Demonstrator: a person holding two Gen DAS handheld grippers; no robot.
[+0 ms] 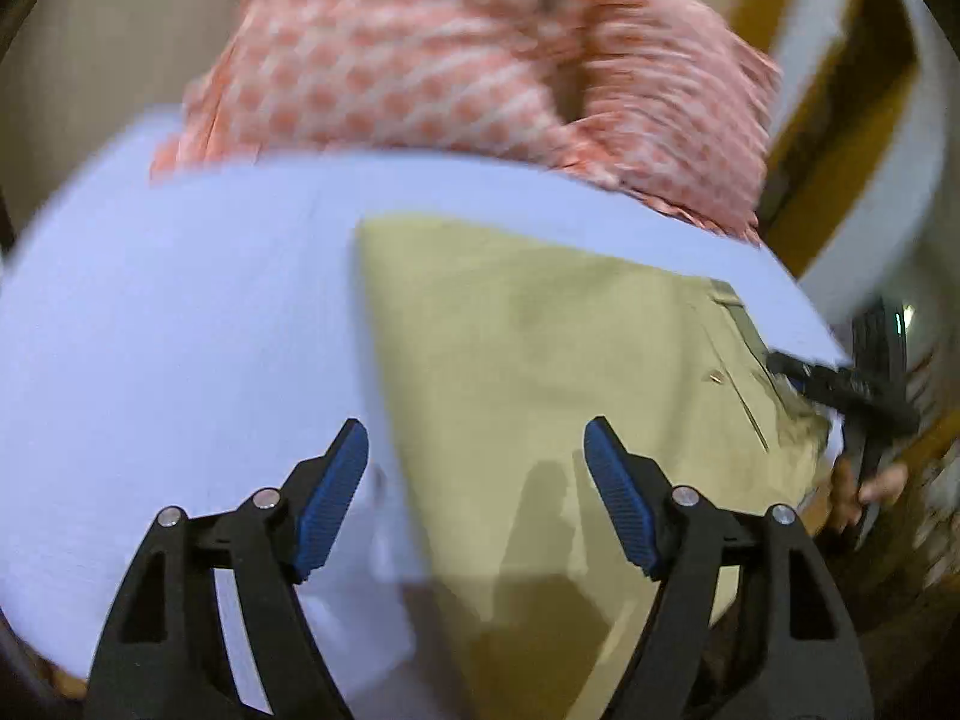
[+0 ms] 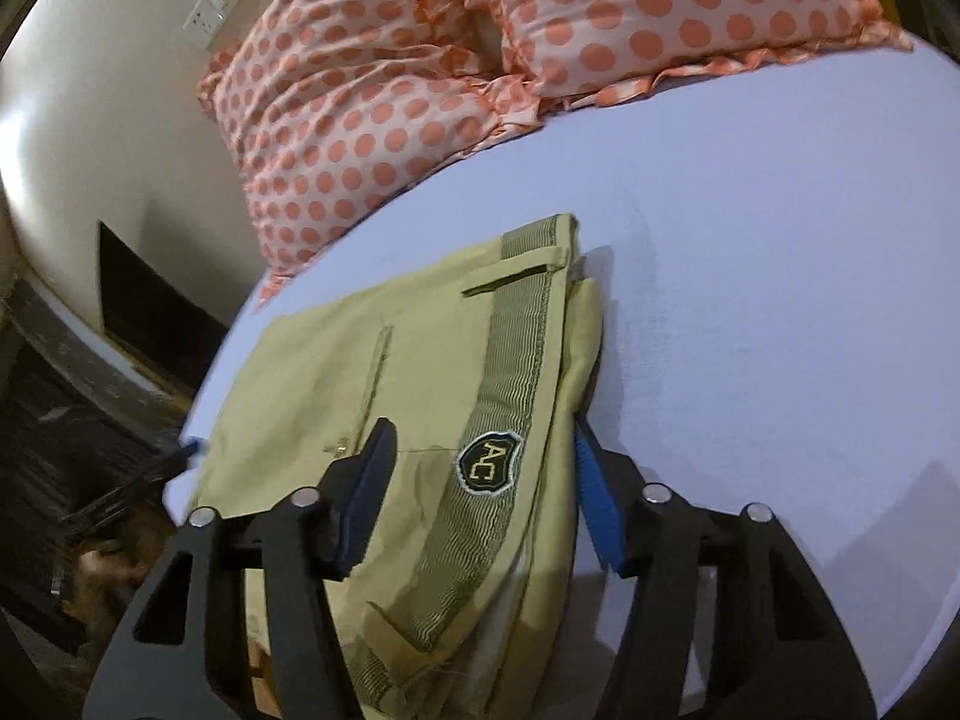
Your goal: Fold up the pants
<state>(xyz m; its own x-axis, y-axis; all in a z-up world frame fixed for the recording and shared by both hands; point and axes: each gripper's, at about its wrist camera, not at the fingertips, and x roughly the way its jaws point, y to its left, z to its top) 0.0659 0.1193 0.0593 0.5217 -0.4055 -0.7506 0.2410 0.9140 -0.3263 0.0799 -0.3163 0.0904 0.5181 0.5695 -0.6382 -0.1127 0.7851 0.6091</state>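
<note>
Pants [image 2: 420, 420] folded, lying centre-frame on bed [image 2: 780, 300] nr pillows [image 2: 360, 120]; right gripper [image 2: 480, 480] open astride waistband, left gripper [image 1: 477, 480] open above legs — likely final fold/tidy, next needs waistband pinch.

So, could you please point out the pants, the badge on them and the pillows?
pants [image 2: 312, 372]: right wrist view, plain khaki panel.
badge [image 2: 487, 461]: right wrist view, middle of the waistband patch.
pillows [image 2: 678, 12]: right wrist view, dotted face of one.

One readable mark
A dark shield patch [image 2: 487, 461] reading "AC" sits on the waistband [image 2: 516, 354] of the khaki pants [image 2: 312, 384].
</note>
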